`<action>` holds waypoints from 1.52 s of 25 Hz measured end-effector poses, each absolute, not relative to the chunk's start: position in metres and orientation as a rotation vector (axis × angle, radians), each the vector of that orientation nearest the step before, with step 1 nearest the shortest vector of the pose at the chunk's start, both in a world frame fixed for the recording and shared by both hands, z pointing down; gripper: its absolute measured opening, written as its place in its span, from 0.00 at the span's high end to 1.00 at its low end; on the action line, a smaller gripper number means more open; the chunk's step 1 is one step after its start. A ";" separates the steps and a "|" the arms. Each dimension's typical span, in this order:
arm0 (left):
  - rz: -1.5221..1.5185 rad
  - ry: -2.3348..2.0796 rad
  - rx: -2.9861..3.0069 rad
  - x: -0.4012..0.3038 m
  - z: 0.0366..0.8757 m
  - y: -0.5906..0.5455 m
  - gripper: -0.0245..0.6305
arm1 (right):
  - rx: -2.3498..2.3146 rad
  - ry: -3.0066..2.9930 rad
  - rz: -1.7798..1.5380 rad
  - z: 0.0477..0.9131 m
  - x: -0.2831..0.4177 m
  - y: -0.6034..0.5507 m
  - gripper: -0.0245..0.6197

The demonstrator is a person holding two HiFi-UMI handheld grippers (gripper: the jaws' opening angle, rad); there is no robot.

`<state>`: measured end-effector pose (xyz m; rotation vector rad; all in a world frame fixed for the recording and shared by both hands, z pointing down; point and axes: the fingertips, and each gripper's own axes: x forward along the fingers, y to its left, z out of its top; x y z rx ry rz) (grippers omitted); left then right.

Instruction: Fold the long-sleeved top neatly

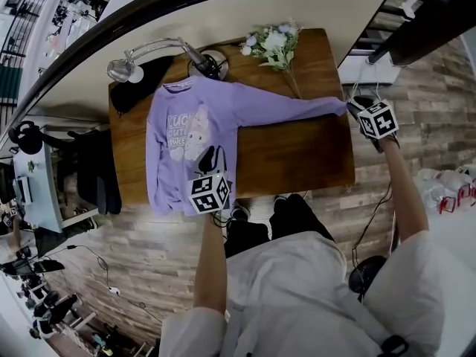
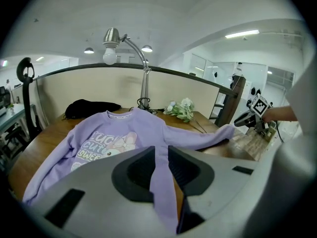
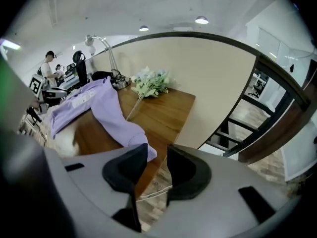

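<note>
A purple long-sleeved top [image 1: 190, 129] lies face up on the wooden table [image 1: 297, 155], its printed chest toward the back. One sleeve [image 1: 290, 108] stretches right to the table's edge. My left gripper [image 1: 210, 162] sits at the top's near hem. In the left gripper view a strip of purple fabric [image 2: 161, 182] runs between its jaws, which are shut on it [image 2: 161, 155]. My right gripper [image 1: 354, 108] is at the sleeve's cuff [image 3: 136, 143], just past the table's right edge. Its jaws [image 3: 157, 155] stand apart with only floor between them; the cuff lies beside the left jaw.
A desk lamp [image 1: 134, 62] and a black cloth [image 1: 141, 80] stand at the table's back left. A bunch of artificial flowers [image 1: 274, 44] lies at the back. A curved partition runs behind the table. A dark chair [image 1: 97, 173] stands at the left.
</note>
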<state>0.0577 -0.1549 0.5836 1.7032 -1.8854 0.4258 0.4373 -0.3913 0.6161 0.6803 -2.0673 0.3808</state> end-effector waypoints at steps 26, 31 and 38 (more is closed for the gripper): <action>0.318 -2.027 1.496 -0.169 0.598 0.029 0.82 | 0.274 -2.356 0.370 0.565 0.066 -0.152 0.77; 0.419 -2.023 1.529 -0.212 0.615 0.075 0.82 | 0.208 -2.343 0.374 0.578 -0.014 -0.096 0.78; 0.337 -1.891 1.547 -0.222 0.655 0.140 0.76 | 0.079 -2.280 0.409 0.622 -0.099 -0.008 0.78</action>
